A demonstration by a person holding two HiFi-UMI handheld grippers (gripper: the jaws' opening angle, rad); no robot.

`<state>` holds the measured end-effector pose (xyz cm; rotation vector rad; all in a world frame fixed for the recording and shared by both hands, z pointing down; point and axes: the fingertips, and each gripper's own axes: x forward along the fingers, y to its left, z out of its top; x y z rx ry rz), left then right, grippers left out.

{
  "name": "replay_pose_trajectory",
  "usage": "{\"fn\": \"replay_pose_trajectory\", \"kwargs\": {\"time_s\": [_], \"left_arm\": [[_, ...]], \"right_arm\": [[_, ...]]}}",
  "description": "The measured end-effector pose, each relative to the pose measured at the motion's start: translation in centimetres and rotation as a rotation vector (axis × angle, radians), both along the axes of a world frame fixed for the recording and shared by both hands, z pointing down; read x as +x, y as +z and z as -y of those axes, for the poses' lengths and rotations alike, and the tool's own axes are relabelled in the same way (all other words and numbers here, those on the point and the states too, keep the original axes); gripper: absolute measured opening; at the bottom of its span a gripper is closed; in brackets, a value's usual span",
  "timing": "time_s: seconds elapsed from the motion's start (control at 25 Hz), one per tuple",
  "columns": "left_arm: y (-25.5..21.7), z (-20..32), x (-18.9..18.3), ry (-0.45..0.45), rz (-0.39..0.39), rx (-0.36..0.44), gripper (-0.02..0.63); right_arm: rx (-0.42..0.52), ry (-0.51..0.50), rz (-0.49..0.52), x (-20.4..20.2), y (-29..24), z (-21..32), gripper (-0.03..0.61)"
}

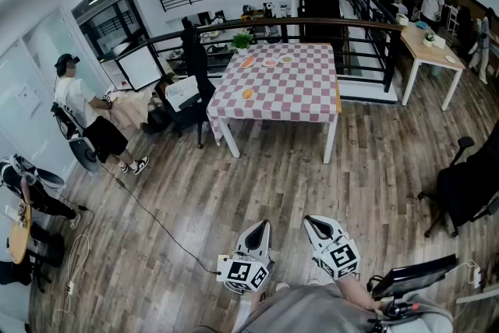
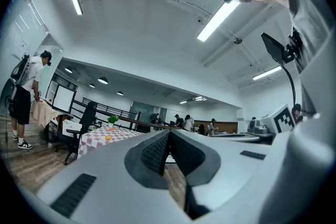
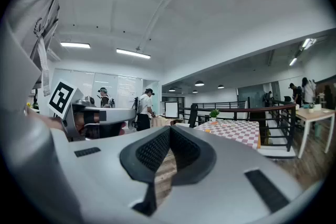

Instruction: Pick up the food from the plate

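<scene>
Holding both hand-held grippers level and low over the wood floor (image 1: 257, 175), well short of the task area. Left hand-held gripper (image 1: 262, 228): jaws fully together, nothing between the pads. Right hand-held gripper (image 1: 314, 221): same, pads meet at the tips, empty. Food (image 1: 248, 93): orange piece on a small plate (image 1: 242, 96) near the front-left edge of the checkered surface (image 1: 296, 93), well apart from both grippers. More plates (image 1: 270, 62) sit along the far edge, and a small potted plant (image 1: 242, 40) is at the far-left corner. Black office chair (image 1: 195, 78) is just left of the surface. Person (image 1: 82, 109) stands further left, by the wall. A plain wooden second surface (image 1: 429, 51) is at far right.
</scene>
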<state>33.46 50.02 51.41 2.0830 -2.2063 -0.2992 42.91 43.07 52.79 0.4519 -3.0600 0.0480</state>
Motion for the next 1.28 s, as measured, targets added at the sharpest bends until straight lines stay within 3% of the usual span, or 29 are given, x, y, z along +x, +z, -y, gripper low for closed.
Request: {"fn": "replay_pose_trajectory", "kwargs": {"time_s": [0.6,0.68,0.8,1.08,1.28], "left_arm": [[0.0,-0.9,-3.4,0.064,0.028,0.044,0.011],[0.6,-1.1,-4.1,0.08,0.049,0.048,0.011],[2.2,-1.1,-5.2,0.084,0.047,0.006,0.011],[1.6,-1.0,-7.7,0.05,-0.002,-0.009,0.011],[1.7,0.7,-8.7,-0.013,0.01,-0.006,0.011]], "right_arm": [[0.018,0.101,0.004,-1.4,-0.5,-0.1,0.015],[-0.011,0.131,0.022,-1.2,-0.2,-0.4,0.015],[-0.136,0.175,0.033,-0.8,1.3,-0.4,0.015],[-0.129,0.185,0.013,-2.7,-0.4,2.3,0.015],[-0.1,0.085,0.035,-6.8,0.5,4.9,0.015]]}}
